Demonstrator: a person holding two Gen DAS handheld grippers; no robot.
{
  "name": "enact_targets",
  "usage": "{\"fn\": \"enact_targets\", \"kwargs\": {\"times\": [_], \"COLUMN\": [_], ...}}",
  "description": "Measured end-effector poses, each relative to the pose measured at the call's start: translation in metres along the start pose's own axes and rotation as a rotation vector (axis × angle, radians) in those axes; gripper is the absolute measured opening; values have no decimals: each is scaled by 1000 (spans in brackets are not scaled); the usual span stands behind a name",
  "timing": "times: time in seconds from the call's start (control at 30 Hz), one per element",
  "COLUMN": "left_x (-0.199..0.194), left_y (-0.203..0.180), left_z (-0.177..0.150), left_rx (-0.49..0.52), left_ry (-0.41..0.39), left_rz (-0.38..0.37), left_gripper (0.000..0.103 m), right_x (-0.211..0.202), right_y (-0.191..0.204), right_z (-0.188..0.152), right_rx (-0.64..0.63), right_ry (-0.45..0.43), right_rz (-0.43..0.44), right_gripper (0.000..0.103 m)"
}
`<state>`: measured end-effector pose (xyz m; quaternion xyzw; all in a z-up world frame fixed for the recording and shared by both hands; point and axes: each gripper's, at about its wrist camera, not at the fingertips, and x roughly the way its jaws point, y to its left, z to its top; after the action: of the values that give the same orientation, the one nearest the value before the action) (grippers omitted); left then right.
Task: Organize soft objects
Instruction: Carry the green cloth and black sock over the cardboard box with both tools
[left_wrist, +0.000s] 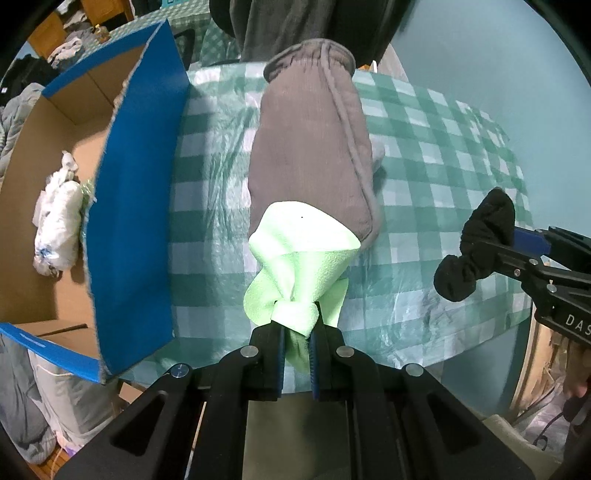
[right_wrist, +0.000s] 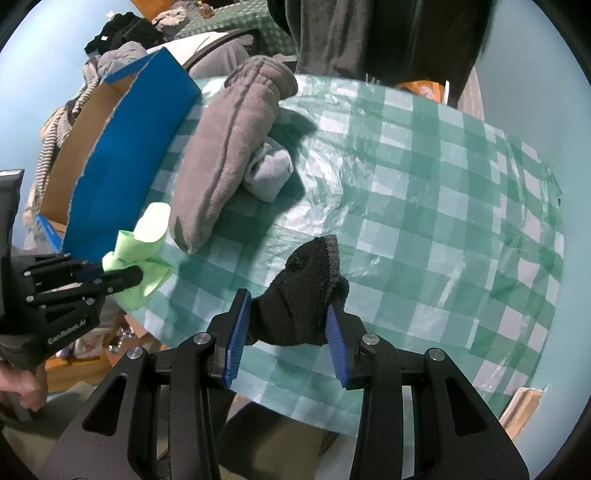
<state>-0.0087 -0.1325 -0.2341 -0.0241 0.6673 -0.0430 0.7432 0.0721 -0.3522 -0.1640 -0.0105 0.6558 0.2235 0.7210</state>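
Observation:
My left gripper (left_wrist: 297, 325) is shut on a light green cloth (left_wrist: 295, 258), lifted off the checked table (left_wrist: 443, 129); the same cloth (right_wrist: 147, 254) and left gripper (right_wrist: 125, 275) show at the left of the right wrist view. My right gripper (right_wrist: 290, 321) is shut on a rolled black sock (right_wrist: 303, 295), held above the table's near edge; in the left wrist view that black sock (left_wrist: 476, 247) and right gripper (left_wrist: 517, 243) appear at the right. A long grey garment (left_wrist: 310, 147) lies on the table beyond the cloth, also visible as the grey garment (right_wrist: 229, 147).
An open cardboard box with blue outer walls (left_wrist: 136, 206) stands at the table's left, a white bundle (left_wrist: 59, 221) inside it. A pale grey sock roll (right_wrist: 269, 173) lies against the grey garment. A person stands behind the table; clothes are piled beyond the box (right_wrist: 122, 51).

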Motion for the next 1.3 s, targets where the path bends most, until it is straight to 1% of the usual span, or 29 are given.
{"fn": "enact_targets", "kwargs": {"times": [0.17, 0.53, 0.83, 1.1, 1.3], "left_x": [-14, -50, -69, -84, -93], "left_y": [1, 19, 37, 61, 80], "left_z": [3, 15, 21, 24, 25], "left_rx": [17, 27, 13, -14, -33], "left_ry": [-24, -81, -110, -130, -144], "left_rz": [1, -5, -1, 1, 2], "left_gripper": [10, 10, 10, 10, 10], "right_x": [-12, -33, -46, -56, -57], "right_y": [4, 22, 45, 68, 88], "right_z": [5, 21, 39, 56, 69], "right_rx": [5, -1, -35, -63, -90], "right_ry": [-26, -78, -108, -137, -149], "right_rz": [-1, 8, 16, 24, 36], "right_gripper": [39, 39, 39, 39, 39]}}
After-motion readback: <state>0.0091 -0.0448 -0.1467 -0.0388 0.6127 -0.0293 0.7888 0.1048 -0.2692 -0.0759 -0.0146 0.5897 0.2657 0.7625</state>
